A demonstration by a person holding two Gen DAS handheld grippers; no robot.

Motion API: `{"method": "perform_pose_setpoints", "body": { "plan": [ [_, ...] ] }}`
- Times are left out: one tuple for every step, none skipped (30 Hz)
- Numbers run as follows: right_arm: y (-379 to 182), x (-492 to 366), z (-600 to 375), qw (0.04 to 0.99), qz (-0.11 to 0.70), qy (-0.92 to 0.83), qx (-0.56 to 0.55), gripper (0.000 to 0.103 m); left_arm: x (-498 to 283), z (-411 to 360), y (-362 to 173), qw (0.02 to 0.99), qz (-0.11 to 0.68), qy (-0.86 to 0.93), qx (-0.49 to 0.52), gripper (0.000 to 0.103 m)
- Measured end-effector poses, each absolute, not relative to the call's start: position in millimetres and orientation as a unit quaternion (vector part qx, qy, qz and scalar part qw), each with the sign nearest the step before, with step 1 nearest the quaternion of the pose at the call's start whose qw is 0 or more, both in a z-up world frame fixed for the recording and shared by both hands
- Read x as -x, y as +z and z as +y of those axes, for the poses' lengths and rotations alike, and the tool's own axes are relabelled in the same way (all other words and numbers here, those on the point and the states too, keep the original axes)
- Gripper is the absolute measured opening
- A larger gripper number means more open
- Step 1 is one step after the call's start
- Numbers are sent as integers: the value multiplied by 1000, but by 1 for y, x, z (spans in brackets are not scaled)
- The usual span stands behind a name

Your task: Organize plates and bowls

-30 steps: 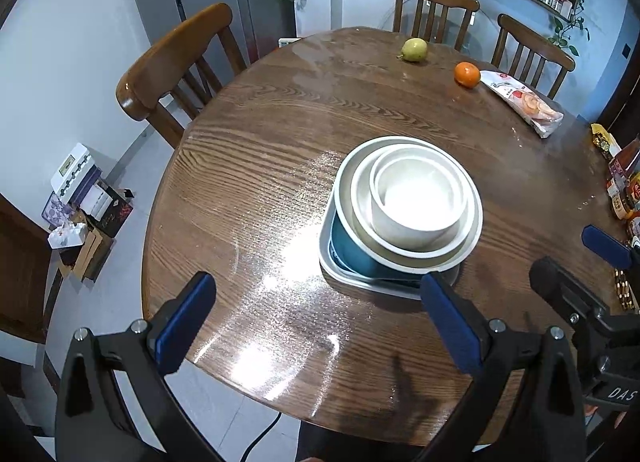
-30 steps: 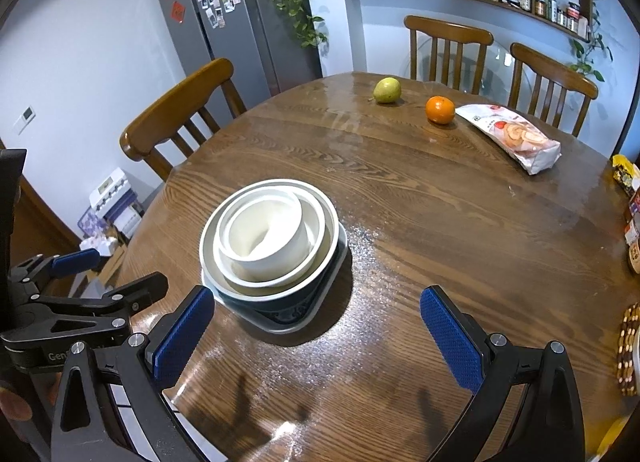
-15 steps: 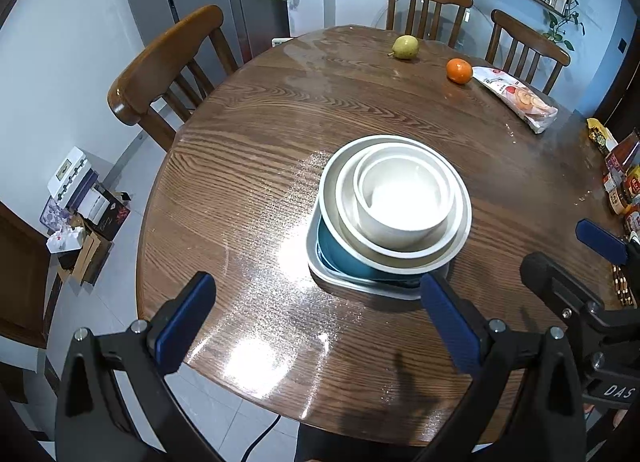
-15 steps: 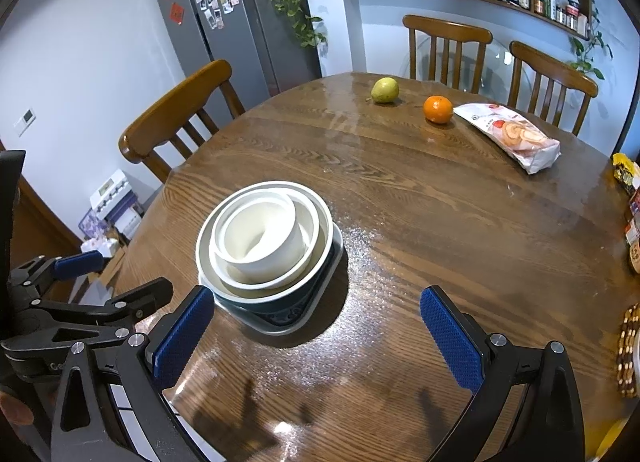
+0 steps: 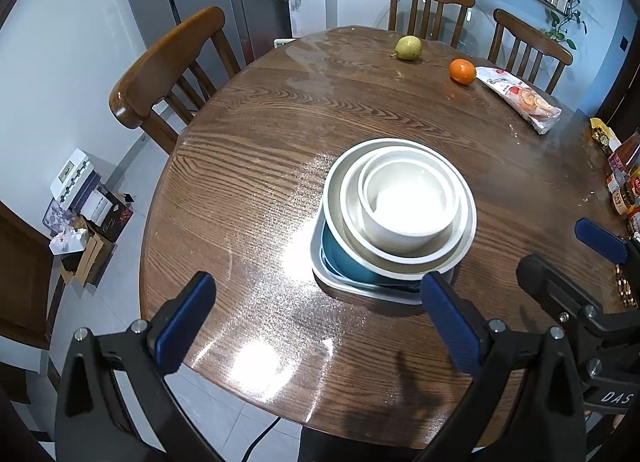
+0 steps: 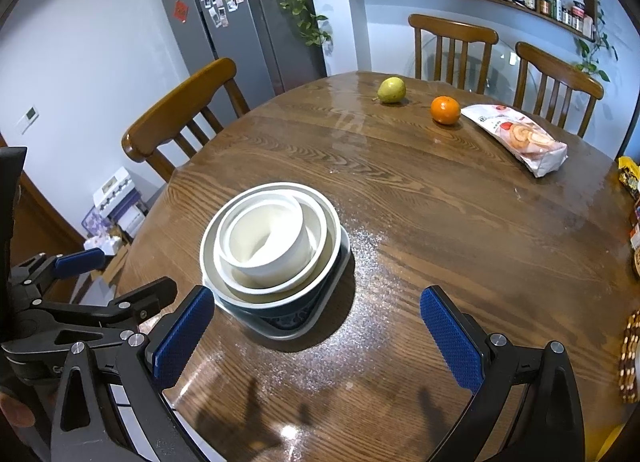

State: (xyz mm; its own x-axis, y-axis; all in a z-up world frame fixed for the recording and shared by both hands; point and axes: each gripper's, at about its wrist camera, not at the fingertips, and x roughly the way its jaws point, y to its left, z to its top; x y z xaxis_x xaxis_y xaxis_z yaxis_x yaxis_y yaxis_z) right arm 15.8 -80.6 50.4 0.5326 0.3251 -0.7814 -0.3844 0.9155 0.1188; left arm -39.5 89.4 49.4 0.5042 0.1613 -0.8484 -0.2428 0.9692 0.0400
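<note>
White bowls [image 5: 408,206] nest atop a teal dish on a grey square plate [image 6: 296,326]; both grippers' fingers spread, empty

White letters "DAS" stand on the right claw [image 5: 600,246], its body's lower edge.
</note>
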Motion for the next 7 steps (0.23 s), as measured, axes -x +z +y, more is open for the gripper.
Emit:
{"method": "perform_pose_setpoints", "body": {
  "plan": [
    [50, -16, -81, 875, 439, 203, 33, 103, 39, 89, 49, 866, 484, 117, 42, 102],
    [50, -16, -81, 875, 439, 203, 34, 103, 39, 89, 49, 866, 485, 116, 42, 102],
    [51, -17, -80, 875, 439, 202, 33, 103, 38, 89, 49, 866, 485, 116, 41, 102],
    [51, -17, -80, 875, 439, 202, 33, 103, 38, 89, 48, 866, 485, 115, 41, 102],
    [51, -17, -80, 875, 439, 202, 32, 103, 38, 88, 48, 866, 486, 115, 40, 102],
    [51, -18, -80, 875, 440, 201, 32, 103, 37, 88, 48, 865, 486, 116, 40, 102],
    [52, -19, -79, 875, 440, 201, 31, 103, 37, 89, 48, 865, 487, 117, 39, 102]
  ]
}}
